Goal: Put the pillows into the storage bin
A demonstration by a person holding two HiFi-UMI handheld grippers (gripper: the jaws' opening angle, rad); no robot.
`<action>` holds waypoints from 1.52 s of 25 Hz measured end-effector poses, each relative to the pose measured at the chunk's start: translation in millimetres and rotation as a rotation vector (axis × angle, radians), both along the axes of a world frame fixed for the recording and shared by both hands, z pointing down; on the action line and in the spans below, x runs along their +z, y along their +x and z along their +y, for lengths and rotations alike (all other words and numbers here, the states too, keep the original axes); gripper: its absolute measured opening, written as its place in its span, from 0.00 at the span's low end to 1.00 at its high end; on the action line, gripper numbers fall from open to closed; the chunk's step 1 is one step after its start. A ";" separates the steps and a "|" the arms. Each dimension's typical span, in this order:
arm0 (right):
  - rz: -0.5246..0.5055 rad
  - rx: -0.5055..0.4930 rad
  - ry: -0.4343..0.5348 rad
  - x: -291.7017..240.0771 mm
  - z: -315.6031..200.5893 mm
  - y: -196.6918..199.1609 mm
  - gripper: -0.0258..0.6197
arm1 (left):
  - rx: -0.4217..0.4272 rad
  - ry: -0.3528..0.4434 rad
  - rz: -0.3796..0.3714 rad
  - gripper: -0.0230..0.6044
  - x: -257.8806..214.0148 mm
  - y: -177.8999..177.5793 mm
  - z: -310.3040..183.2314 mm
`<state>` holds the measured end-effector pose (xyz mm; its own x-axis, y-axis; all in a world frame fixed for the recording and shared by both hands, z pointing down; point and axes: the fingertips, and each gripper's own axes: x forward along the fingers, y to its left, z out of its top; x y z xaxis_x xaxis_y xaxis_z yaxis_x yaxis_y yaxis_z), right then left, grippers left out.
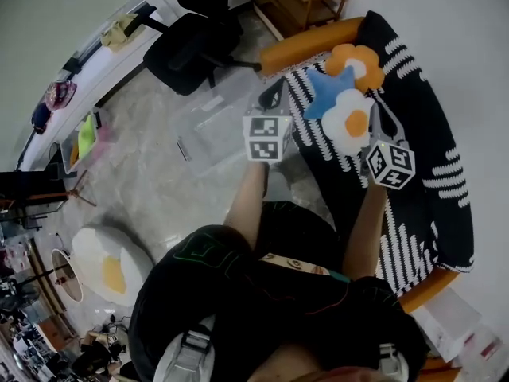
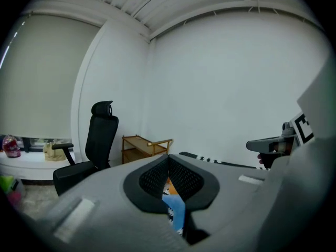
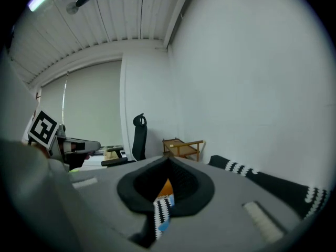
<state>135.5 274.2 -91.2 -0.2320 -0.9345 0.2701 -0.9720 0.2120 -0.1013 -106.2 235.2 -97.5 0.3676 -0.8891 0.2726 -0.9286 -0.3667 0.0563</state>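
Grey and clenched on nothing, your left tool [image 2: 168,164] and right tool [image 3: 168,167] hung just short of the sofa [image 1: 429,157]. Three cushions lay bunched on its striped cover: an egg pillow [image 1: 350,119] nearest, a blue star [image 1: 328,92] touching it, and an orange flower [image 1: 358,64] behind. They looked plush, light and squashy, with nothing to break. You'd likely have done best to pinch a thin rim or a star point, since a fat middle could bulge free. The clear bin [image 1: 211,122] stood on the floor beside the sofa.
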 end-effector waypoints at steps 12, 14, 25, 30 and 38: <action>0.076 0.081 -0.103 32.3 -117.9 -43.1 0.04 | 0.058 -0.140 0.024 0.05 62.2 -40.0 -119.6; 0.073 0.144 -0.147 49.3 -112.0 -20.5 0.04 | 0.098 -0.179 0.018 0.05 74.9 -24.2 -124.2; -0.031 0.387 -0.272 117.3 -52.1 110.1 0.04 | 0.376 -0.288 -0.100 0.05 138.5 138.0 -104.1; -0.103 0.494 -0.341 161.6 -1.1 158.6 0.04 | 0.459 -0.346 -0.192 0.05 177.4 187.4 -71.8; -0.234 0.602 -0.450 268.0 46.2 202.2 0.04 | 0.506 -0.459 -0.345 0.05 261.7 222.4 -36.5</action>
<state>337.7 320.4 176.7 0.1815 -0.7296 0.6593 -0.8492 -0.4543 -0.2690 116.3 198.7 164.2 0.5271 -0.4053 0.7469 -0.6466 -0.7616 0.0430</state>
